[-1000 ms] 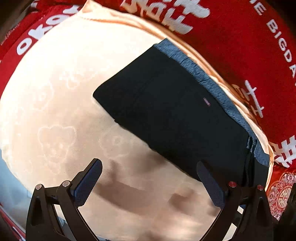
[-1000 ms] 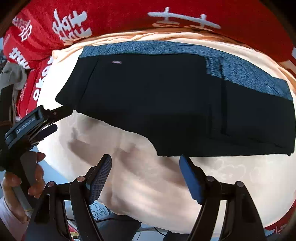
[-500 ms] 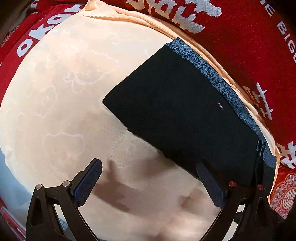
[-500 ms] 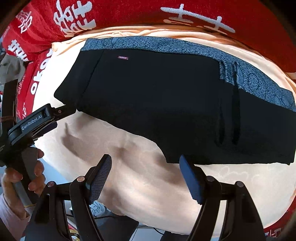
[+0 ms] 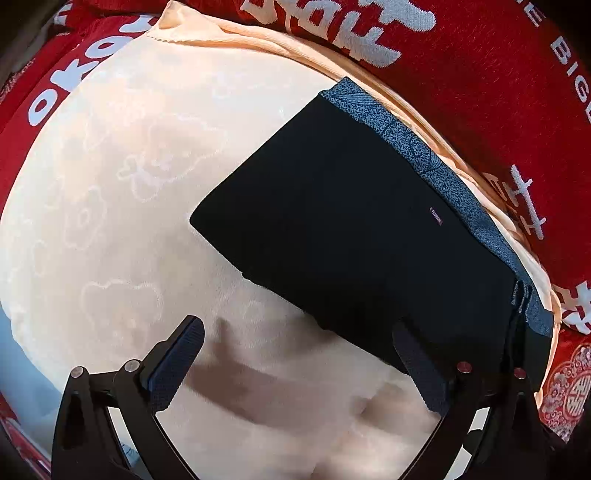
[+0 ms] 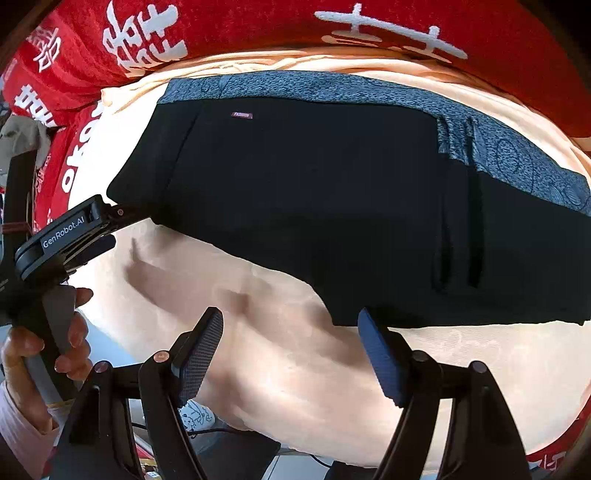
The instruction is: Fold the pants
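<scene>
Here we see the black pants [image 5: 354,236] lying flat on a peach blanket [image 5: 122,206] printed with pale cloud outlines, already folded into a long band, their grey-blue patterned waistband [image 6: 332,86] along the edge nearest the red cloth with white characters [image 6: 240,33]. Relative to the pants, our left gripper [image 5: 295,354] hovers just off the near edge at one end, jaws spread wide and holding nothing, one pad over the bare blanket and the other over the dark cloth. Our right gripper [image 6: 290,347] hangs near the same long edge toward the middle, also wide and empty. In the right wrist view the left gripper [image 6: 110,218] reaches the pants' corner, gripped by a hand [image 6: 40,343].
</scene>
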Tool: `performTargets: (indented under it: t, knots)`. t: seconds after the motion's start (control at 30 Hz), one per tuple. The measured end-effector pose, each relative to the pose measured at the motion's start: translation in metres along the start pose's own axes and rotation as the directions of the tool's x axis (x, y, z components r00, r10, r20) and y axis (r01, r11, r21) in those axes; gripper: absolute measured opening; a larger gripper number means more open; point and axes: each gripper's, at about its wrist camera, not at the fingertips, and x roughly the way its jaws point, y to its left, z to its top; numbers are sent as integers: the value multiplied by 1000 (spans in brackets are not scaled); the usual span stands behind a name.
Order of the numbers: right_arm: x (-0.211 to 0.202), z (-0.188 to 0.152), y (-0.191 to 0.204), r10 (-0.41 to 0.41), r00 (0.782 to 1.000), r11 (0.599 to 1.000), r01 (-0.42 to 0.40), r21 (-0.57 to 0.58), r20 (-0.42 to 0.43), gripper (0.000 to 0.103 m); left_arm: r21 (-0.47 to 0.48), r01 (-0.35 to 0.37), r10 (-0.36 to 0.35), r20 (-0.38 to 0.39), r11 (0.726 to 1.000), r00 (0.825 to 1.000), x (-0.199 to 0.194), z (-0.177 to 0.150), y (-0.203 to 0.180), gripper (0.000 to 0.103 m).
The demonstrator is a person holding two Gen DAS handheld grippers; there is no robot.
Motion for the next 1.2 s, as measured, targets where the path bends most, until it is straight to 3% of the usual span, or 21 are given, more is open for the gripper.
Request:
performTargets:
  t: [0.4, 0.57, 0.73, 1.2]
  knots:
    - [-3, -4, -10, 8, 1000, 1000, -8, 23, 5, 79, -72, 108, -107, 12, 992, 994, -3, 8, 26, 103]
    - [0, -7, -13, 10, 1000, 1000, -10, 30, -2, 79, -97, 218, -218, 15, 971, 976, -2, 11, 31, 103]
    - [3, -9, -12, 16, 1000, 999, -16, 30, -7, 79, -107, 322, -319, 43, 941, 947, 5, 16, 25, 103]
    - [14, -3, -1, 0, 1000, 1000, -1, -19, -23, 79, -190, 362, -347, 108, 913, 932, 26, 25, 26, 103]
